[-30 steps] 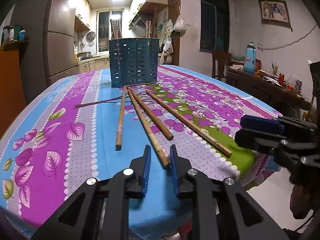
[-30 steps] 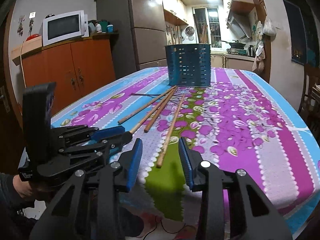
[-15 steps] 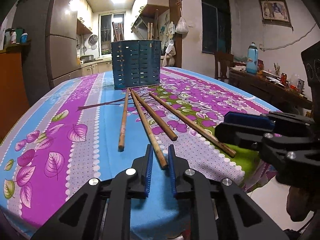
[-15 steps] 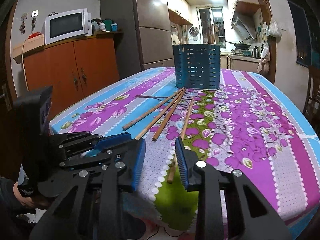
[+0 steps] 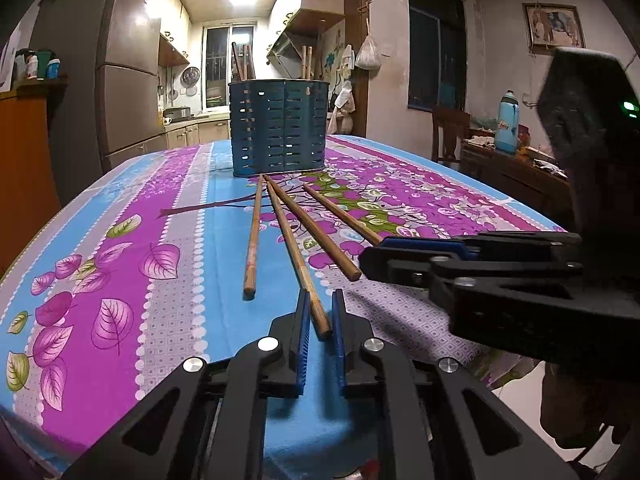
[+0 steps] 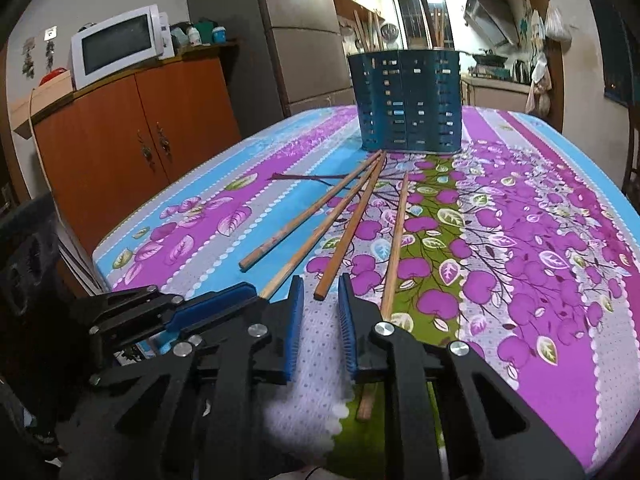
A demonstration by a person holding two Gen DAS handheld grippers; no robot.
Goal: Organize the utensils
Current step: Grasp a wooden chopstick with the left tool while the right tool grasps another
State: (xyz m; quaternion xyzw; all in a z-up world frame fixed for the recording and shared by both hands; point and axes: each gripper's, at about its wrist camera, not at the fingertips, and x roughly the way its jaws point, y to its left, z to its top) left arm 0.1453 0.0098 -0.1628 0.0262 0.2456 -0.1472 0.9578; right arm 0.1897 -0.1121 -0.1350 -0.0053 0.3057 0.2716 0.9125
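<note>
Several wooden chopsticks lie fanned on the flowered tablecloth, tips toward a dark blue slotted utensil holder [image 5: 278, 128] that holds more chopsticks; the holder also shows in the right wrist view [image 6: 406, 106]. My left gripper [image 5: 320, 314] is open a little, its jaws on either side of the near end of one chopstick [image 5: 298, 258], not clamped. My right gripper [image 6: 320, 304] is open just in front of the near end of another chopstick [image 6: 350, 224]; a third chopstick [image 6: 394, 248] passes under its right finger. The right gripper shows in the left wrist view [image 5: 384, 258].
The table's near edge [image 5: 280, 432] lies under both grippers. An orange cabinet [image 6: 132, 132] with a microwave [image 6: 116, 46] stands left of the table, a fridge [image 6: 304, 36] behind. A side table with a blue bottle [image 5: 506, 122] stands at the right.
Both grippers have moved forward and lower toward the chopsticks' near ends. The left jaws have narrowed around one chopstick end. The right jaws have narrowed too.
</note>
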